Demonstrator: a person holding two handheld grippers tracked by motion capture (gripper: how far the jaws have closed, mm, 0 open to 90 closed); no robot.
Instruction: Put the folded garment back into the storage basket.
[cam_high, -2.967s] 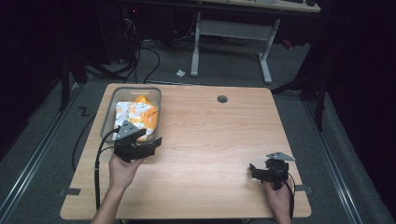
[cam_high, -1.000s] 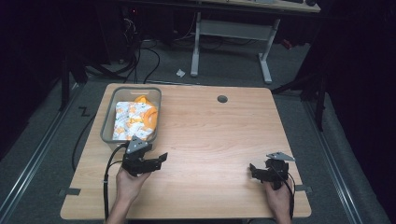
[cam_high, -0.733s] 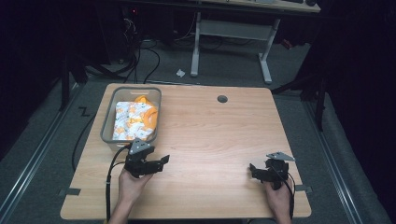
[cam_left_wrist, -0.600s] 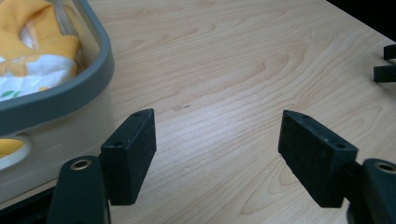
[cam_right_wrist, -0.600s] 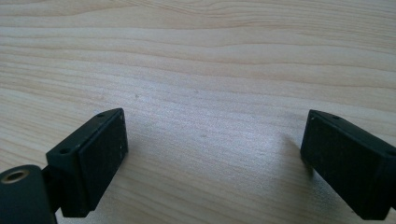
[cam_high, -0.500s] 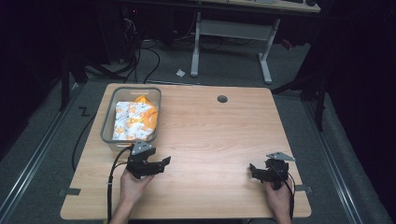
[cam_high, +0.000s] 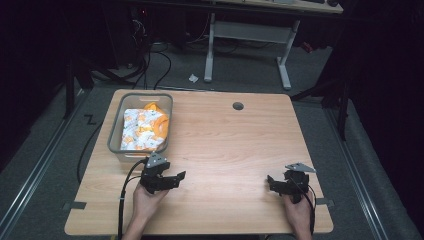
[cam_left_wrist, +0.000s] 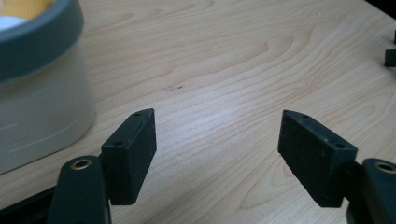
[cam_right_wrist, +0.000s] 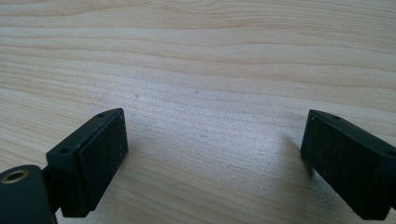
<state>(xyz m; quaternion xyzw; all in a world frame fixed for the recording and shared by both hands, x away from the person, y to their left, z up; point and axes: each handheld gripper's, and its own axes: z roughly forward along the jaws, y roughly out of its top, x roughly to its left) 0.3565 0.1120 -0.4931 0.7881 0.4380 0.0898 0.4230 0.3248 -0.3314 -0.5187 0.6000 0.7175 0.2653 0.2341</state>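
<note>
A grey bin (cam_high: 116, 135) stands at the table's left, holding orange and white packets (cam_high: 145, 130). My left gripper (cam_high: 176, 179) rests low on the wood just in front of the bin, open and empty; in the left gripper view (cam_left_wrist: 217, 144) the bin's wall (cam_left_wrist: 42, 107) is close at the left. My right gripper (cam_high: 272, 183) sits near the front right of the table, also open with nothing between its fingers (cam_right_wrist: 212, 158).
The light wooden table (cam_high: 225, 150) has a round cable hole (cam_high: 238, 106) at the back middle. A cable (cam_high: 122, 200) trails from the left gripper over the front edge. Behind the table are desk legs (cam_high: 210, 45) and floor cables (cam_high: 150, 55).
The left gripper has drawn back from the bin's front end toward the table's front edge and slightly right. The right gripper has stayed in place.
</note>
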